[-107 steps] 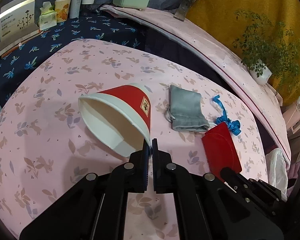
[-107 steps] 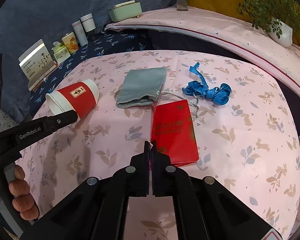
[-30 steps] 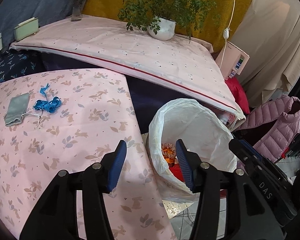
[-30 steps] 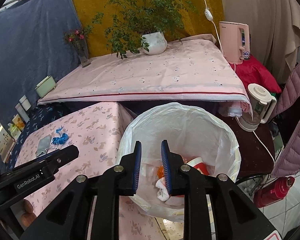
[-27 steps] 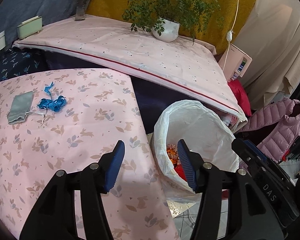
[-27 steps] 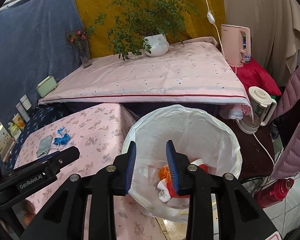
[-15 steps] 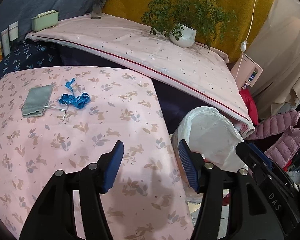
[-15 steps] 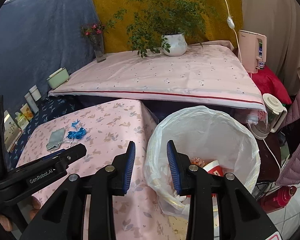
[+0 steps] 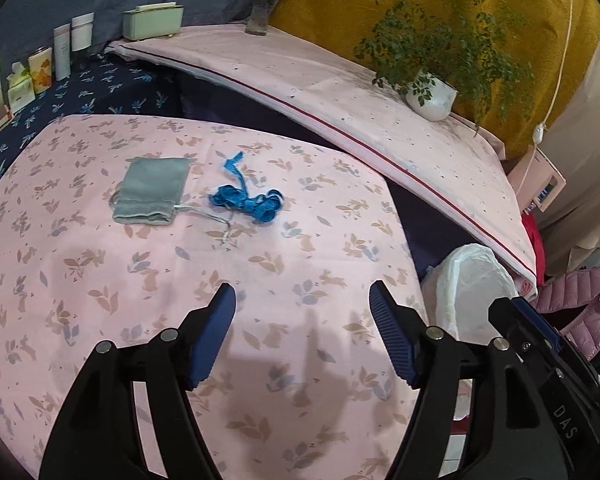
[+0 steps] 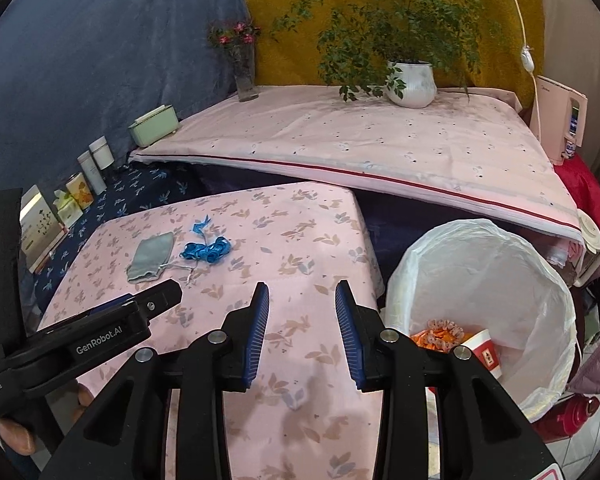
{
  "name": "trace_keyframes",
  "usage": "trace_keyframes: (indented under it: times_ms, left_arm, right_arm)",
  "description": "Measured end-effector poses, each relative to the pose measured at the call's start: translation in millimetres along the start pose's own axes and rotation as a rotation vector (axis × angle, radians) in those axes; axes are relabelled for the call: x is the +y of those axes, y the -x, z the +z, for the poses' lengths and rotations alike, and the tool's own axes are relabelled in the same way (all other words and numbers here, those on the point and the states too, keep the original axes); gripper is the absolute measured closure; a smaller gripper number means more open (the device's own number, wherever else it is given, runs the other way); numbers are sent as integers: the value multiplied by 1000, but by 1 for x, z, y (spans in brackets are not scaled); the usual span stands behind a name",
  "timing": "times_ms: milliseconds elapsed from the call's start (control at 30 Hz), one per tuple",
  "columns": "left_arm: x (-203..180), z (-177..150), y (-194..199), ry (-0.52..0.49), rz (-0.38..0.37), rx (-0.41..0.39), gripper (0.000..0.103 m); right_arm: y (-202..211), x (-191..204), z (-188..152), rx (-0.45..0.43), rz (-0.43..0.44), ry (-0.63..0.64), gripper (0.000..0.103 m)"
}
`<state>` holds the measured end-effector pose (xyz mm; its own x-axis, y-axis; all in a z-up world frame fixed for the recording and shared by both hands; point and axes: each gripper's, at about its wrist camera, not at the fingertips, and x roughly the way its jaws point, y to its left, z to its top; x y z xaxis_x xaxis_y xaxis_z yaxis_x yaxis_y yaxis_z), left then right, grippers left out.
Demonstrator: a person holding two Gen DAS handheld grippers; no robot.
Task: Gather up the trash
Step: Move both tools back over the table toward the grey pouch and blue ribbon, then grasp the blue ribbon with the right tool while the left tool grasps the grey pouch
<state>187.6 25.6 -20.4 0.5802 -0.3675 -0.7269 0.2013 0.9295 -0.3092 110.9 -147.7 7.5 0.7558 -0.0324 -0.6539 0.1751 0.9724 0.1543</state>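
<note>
Already the red paper cup (image 10: 485,351) lay inside the white-lined trash bin (image 10: 536,280), which a second before had filled my view and now sat off to the right. My left gripper (image 9: 302,300) and right gripper (image 10: 302,300), both empty, jaws just widened, had swung back over the pink tablecloth (image 9: 80,280), facing the grey pouch (image 9: 152,190) and blue ribbon (image 9: 248,202).

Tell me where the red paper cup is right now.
In the right wrist view the red paper cup lies inside the white-lined trash bin, low on the right, beside orange scraps, just off the pink table's right edge.
</note>
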Motion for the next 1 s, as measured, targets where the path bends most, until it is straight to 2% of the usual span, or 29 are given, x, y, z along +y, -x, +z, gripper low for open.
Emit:
trace_keyframes:
  times_ms: [33, 267, 533, 867, 1000]
  left_arm:
    - [8, 2, 0, 13, 11, -3, 32]
    - [61, 14, -4, 67, 85, -18, 26]
    - [111, 36, -26, 105, 158, -16, 23]
    - [151, 67, -81, 172, 170, 38, 22]
    - [158, 72, -101, 183, 164, 63, 27]
  right_arm:
    - [-3, 4, 0, 4, 7, 5, 68]
    - [-35, 41, 8, 40, 52, 30, 68]
    - [-87, 76, 17, 92, 89, 46, 68]
    - [-161, 97, 33, 149, 110, 2, 68]
    - [-189, 100, 37, 175, 104, -10, 68]
